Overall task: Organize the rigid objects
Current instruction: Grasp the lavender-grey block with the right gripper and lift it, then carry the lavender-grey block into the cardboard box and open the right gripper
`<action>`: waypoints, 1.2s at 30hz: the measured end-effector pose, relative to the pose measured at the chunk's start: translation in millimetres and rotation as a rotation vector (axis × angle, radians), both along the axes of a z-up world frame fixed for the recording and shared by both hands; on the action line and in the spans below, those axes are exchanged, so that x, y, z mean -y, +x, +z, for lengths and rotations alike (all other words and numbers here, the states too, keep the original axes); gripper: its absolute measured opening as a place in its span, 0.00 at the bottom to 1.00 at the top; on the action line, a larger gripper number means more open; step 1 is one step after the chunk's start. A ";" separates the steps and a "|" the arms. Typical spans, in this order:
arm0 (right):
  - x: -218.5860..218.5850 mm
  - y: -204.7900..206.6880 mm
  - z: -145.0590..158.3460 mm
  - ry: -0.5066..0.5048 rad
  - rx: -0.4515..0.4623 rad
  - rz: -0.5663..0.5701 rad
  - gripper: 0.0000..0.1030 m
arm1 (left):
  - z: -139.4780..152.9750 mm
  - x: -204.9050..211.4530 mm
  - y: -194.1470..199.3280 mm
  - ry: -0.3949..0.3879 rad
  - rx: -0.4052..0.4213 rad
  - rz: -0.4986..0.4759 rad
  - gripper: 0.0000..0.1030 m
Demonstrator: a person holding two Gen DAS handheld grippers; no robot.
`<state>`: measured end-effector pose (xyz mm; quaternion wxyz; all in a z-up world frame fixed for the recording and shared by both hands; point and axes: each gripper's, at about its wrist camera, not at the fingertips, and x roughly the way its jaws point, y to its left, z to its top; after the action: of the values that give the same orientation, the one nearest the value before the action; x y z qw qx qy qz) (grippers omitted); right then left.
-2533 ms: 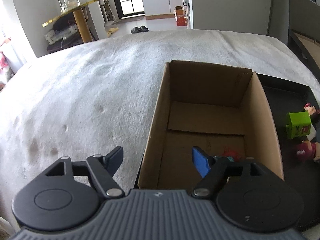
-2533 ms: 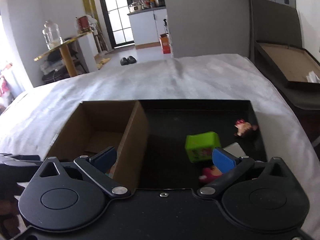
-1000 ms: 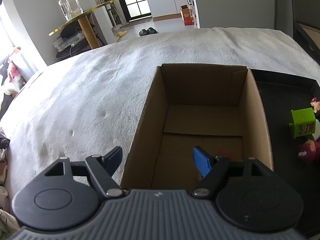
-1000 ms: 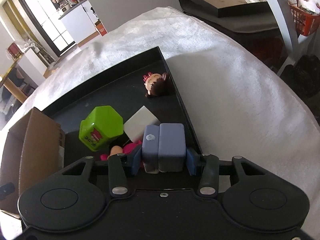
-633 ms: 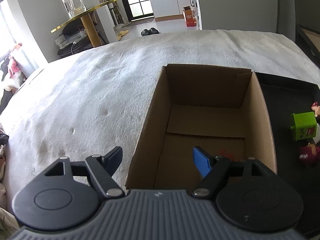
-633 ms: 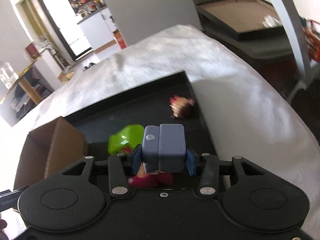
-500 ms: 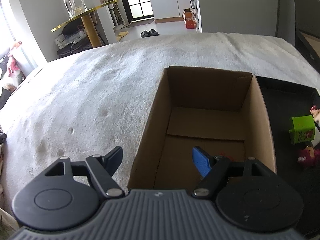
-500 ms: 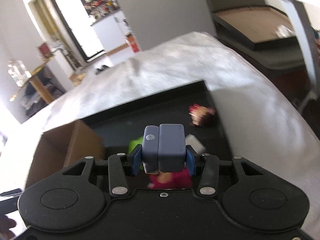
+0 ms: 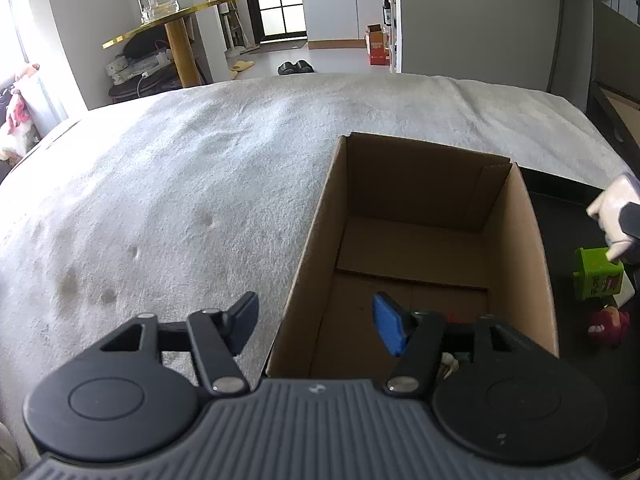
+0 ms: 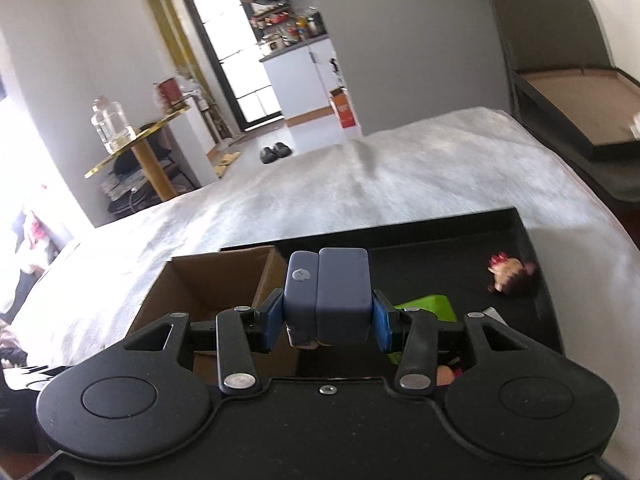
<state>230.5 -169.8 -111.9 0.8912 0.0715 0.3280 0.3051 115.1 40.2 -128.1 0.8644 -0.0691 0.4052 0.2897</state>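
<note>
Right wrist view: the right gripper [image 10: 326,322] has its two blue pads pressed against the sides of a blue-grey block [image 10: 328,298], which sits squarely between them and is lifted clear of the surface; below and beyond it lies a black tray [image 10: 440,226] on a pale fuzzy cloth [image 10: 360,184]; the tray holds a small doll head [image 10: 510,274] near its far right corner, a green cube [image 10: 424,306] half hidden behind the right pad, and a pink toy [image 10: 446,374] showing only a sliver under the gripper's linkage; an open cardboard box [image 10: 208,280] stands just left of the tray, touching its edge. Left wrist view: the left gripper [image 9: 316,322] hangs over the near left wall of the cardboard box [image 9: 420,184], its jaws closing but with a wide gap between them, one finger outside the box over the cloth [image 9: 180,184] and the blue-padded one inside; the pads press on nothing, though the box wall stands between them; small items lie on the box floor by the near wall, too hidden to name; to the right, in the tray [image 9: 568,188], sit the green cube [image 9: 598,274] and the pink toy [image 9: 608,324]; a pale shape at the right edge, above the cube, cannot be made out.
</note>
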 end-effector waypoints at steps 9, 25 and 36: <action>-29.1 -16.2 6.7 -0.007 0.063 0.105 0.43 | -5.8 -12.1 -8.1 -0.058 0.031 0.013 0.32; -86.5 -31.5 1.4 -0.006 0.076 0.240 0.43 | -11.0 -30.0 -15.4 -0.102 0.090 0.021 0.13; -111.0 -29.7 -7.4 -0.073 0.085 0.228 0.44 | -13.5 -35.6 -19.0 -0.122 0.102 0.014 0.14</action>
<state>200.8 -58.9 -119.3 0.8658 -0.0119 0.3067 0.3951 96.1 75.8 -141.6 0.8760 -0.1393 0.3769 0.2667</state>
